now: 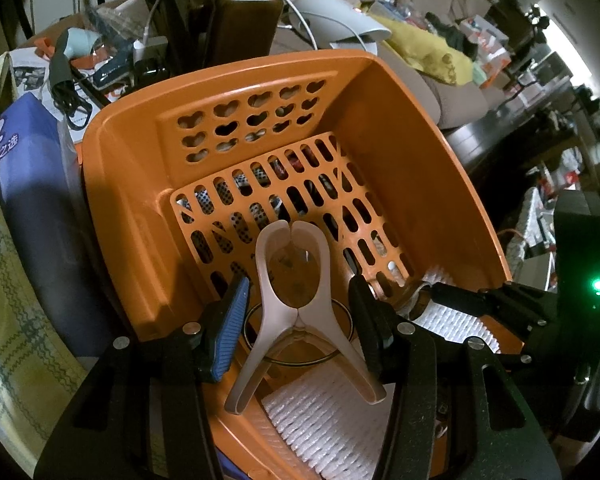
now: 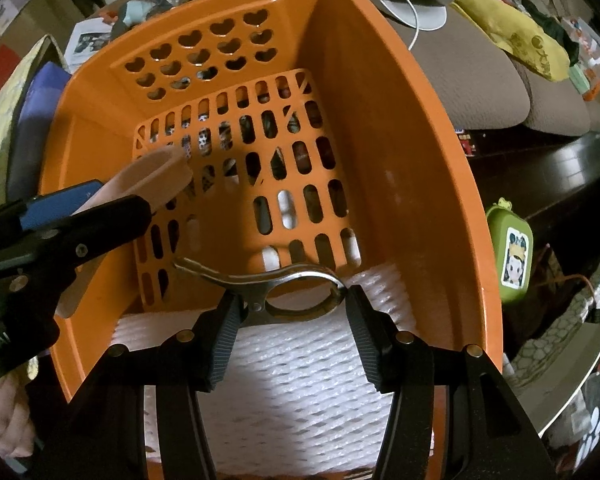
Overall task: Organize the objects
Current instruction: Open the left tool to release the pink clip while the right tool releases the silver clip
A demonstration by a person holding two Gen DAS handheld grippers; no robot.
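Around orange basket (image 1: 400, 128): cluttered room, brown sofa (image 2: 472, 80), white foam netting (image 2: 300, 364).

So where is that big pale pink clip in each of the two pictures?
Left wrist view: the pale pink clip sits bottom centre, between the left gripper's fingers.
Right wrist view: it pokes in at mid-left, past a blue pad.
Shared landmark: the orange basket's heart-shaped holes.

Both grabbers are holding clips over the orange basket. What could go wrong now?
1. The left gripper pinches the pink clip only at its narrow waist, so it might twist or slip.
2. The right gripper holds the metal clip by a smooth ring; it could slide out onto the white foam netting.
3. Both grippers crowd the same corner of the orange basket, so they may bump.
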